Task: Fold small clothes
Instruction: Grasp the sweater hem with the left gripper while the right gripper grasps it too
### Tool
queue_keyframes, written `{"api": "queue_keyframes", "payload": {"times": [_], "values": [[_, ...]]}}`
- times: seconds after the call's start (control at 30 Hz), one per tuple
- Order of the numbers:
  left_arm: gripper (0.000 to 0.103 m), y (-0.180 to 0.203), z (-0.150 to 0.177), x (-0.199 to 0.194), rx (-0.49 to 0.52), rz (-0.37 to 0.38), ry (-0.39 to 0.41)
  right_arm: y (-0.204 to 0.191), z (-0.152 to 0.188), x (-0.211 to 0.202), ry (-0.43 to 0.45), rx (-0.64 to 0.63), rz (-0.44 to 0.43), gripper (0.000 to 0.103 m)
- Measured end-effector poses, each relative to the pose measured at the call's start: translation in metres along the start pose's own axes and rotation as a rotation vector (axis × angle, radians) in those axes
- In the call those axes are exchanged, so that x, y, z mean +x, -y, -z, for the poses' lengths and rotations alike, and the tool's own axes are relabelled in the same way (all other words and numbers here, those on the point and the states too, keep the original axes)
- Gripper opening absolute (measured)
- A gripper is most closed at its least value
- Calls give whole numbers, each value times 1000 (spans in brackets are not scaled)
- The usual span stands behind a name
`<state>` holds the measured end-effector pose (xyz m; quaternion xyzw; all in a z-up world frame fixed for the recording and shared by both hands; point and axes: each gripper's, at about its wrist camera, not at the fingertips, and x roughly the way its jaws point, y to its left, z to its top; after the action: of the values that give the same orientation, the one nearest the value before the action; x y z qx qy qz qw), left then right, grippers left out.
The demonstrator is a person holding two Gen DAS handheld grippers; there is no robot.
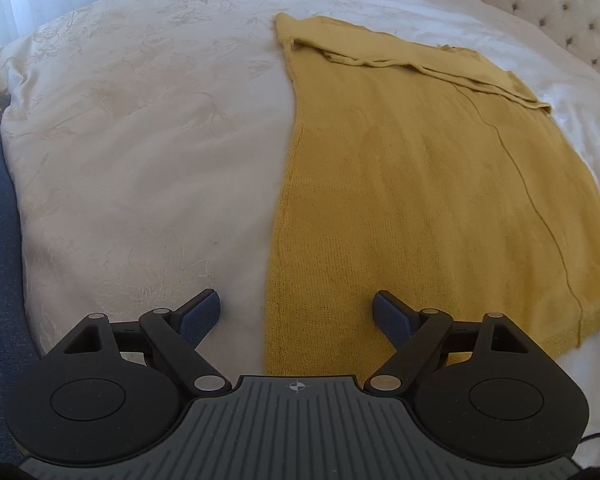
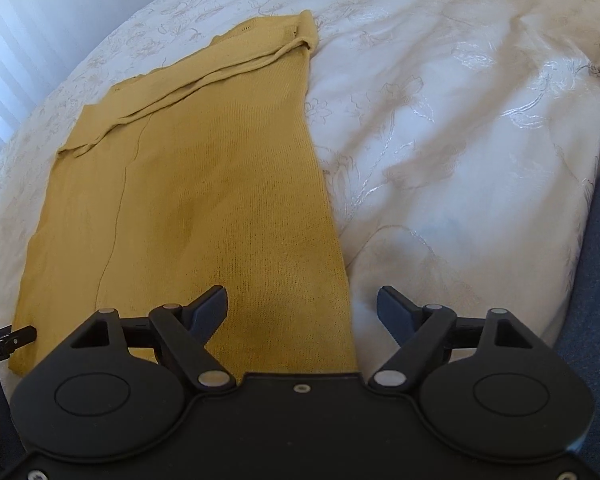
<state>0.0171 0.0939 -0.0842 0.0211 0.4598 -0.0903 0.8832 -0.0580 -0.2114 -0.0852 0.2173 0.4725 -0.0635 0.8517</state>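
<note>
The yellow knit garment [image 1: 440, 184] lies flat on the bed, folded lengthwise into a long panel with a seam line running down it. At its far end — toward twelve o'clock in both wrist views — a folded-over sleeve lies across the panel, its rolled edge slanting from side to side. The near hem sits right below my two grippers.

My left gripper [image 1: 296, 312] hangs over the garment's left long edge with its jaws wide apart and nothing between the pads: the finger at nine o'clock is over bare cover, the finger at three o'clock is over yellow knit. I cannot tell whether either fingertip touches the fabric.

My right gripper [image 2: 302, 306] mirrors this at the garment's right long edge. Its jaws stand wide too, empty — the nine o'clock finger is over the knit, the three o'clock finger over the white cover. In this view the tip of the left gripper shows at the edge of the frame at about eight o'clock, just beside the garment's near left corner.

The bed [image 1: 140, 152] carries a white cover with an embossed floral pattern, gently rumpled on the right wrist's side. A tufted, buttoned headboard [image 1: 556, 12] stands at about one o'clock in the left wrist view. Blue fabric [image 2: 596, 280] borders the bed at three o'clock in the right wrist view.
</note>
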Motion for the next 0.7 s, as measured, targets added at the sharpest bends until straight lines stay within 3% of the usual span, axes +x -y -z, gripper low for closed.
{"api": "queue_keyframes", "payload": {"times": [0.2, 0.4, 0.53, 0.6, 0.7], "values": [[79, -4, 3, -1, -6, 45, 2, 2, 1, 5, -33, 10, -17, 83], [63, 1, 7, -6, 19, 68, -5, 3, 2, 6, -67, 16, -53, 83], [43, 0, 8, -8, 13, 114, -10, 3, 3, 6, -85, 11, -72, 77], [33, 0, 8, -9, 6, 129, -11, 3, 4, 6, -88, 10, -79, 68], [16, -4, 9, -10, -23, 157, -3, 5, 5, 5, -91, 19, -108, 42]]}}
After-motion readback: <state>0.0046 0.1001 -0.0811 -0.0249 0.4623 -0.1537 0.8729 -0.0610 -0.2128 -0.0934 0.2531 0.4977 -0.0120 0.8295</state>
